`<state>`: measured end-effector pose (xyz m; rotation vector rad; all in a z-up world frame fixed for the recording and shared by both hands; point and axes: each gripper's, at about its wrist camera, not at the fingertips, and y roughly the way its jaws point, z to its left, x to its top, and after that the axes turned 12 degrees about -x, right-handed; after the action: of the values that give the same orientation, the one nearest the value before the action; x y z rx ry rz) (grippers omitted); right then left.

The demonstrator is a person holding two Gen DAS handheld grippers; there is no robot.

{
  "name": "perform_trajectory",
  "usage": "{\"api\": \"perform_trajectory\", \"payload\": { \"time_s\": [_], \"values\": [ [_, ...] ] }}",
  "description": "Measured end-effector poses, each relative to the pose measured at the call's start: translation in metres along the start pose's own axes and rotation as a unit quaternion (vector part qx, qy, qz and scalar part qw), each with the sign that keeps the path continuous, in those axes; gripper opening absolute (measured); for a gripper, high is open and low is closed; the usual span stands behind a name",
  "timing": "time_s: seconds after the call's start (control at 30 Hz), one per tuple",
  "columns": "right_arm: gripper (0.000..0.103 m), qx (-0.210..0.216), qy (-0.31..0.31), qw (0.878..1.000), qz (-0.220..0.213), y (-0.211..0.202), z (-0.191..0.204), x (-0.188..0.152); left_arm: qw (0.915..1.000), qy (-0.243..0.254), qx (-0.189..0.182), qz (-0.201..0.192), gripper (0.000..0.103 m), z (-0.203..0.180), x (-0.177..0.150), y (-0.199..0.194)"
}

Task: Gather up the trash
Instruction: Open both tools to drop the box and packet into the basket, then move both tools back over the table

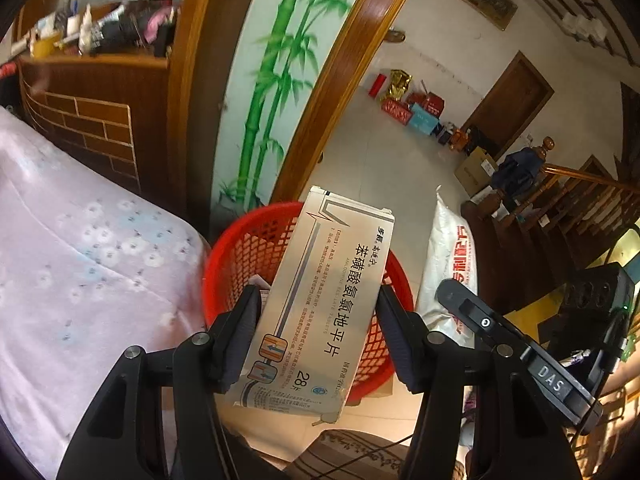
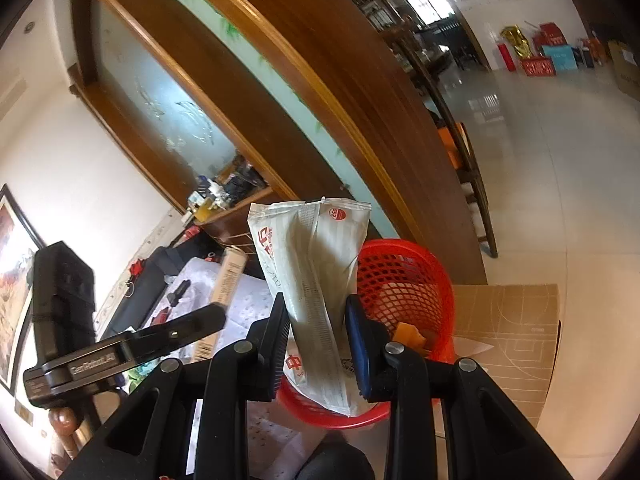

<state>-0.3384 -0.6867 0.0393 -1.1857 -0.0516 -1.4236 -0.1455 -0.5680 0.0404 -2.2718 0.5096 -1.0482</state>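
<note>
My left gripper (image 1: 318, 312) is shut on a flat white medicine box (image 1: 320, 300) with Chinese print and holds it upright over the red mesh basket (image 1: 248, 252). My right gripper (image 2: 318, 314) is shut on a white plastic packet (image 2: 312, 280) with red print, held upright over the same red basket (image 2: 404, 280). The packet also shows in the left wrist view (image 1: 448, 264), with the right gripper's finger (image 1: 480, 316) beside it. The left gripper (image 2: 120, 344) and its box (image 2: 228, 280) show at the left of the right wrist view.
A table with a pale floral cloth (image 1: 80, 264) stands left of the basket. A wooden partition with a bamboo panel (image 1: 276, 80) rises behind. A flat cardboard sheet (image 2: 508, 340) lies under the basket. Stairs with a wooden rail (image 1: 568, 200) are right. Boxes (image 1: 416, 112) line the far wall.
</note>
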Motion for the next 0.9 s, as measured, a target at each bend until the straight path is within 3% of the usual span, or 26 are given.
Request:
{"api": "perform_trajectory", "payload": {
  "time_s": [0.3, 0.37, 0.43, 0.6, 0.67, 0.73, 0.8, 0.9],
  "values": [
    [0.034, -0.01, 0.014, 1.0, 0.018, 0.022, -0.01, 0.009, 0.9972, -0.06, -0.039, 0.022, 0.062, 0.034, 0.001, 0.02],
    [0.046, -0.011, 0.019, 1.0, 0.018, 0.024, -0.009, 0.01, 0.9967, -0.065, -0.047, 0.013, 0.074, 0.037, 0.001, 0.012],
    [0.059, -0.011, 0.023, 1.0, 0.013, 0.023, -0.008, 0.011, 0.9962, -0.069, -0.053, -0.002, 0.074, 0.04, 0.001, 0.0],
    [0.059, -0.008, 0.016, 1.0, 0.001, 0.015, 0.002, 0.014, 0.9952, -0.072, -0.054, -0.04, 0.074, 0.04, -0.005, -0.05],
    [0.06, 0.002, 0.007, 1.0, -0.004, 0.01, 0.013, 0.014, 0.9956, -0.061, -0.038, -0.06, 0.075, 0.038, -0.012, -0.078],
    [0.068, 0.021, -0.011, 1.0, -0.011, 0.004, 0.031, 0.012, 0.9948, -0.056, -0.015, -0.083, 0.075, 0.039, -0.022, -0.108],
    [0.076, 0.047, -0.027, 0.998, -0.016, -0.001, 0.05, 0.01, 0.992, -0.057, 0.015, -0.112, 0.076, 0.042, -0.037, -0.145],
    [0.079, 0.087, -0.055, 0.995, -0.016, -0.006, 0.081, 0.002, 0.983, -0.063, 0.078, -0.153, 0.077, 0.05, -0.061, -0.196]
  ]
}}
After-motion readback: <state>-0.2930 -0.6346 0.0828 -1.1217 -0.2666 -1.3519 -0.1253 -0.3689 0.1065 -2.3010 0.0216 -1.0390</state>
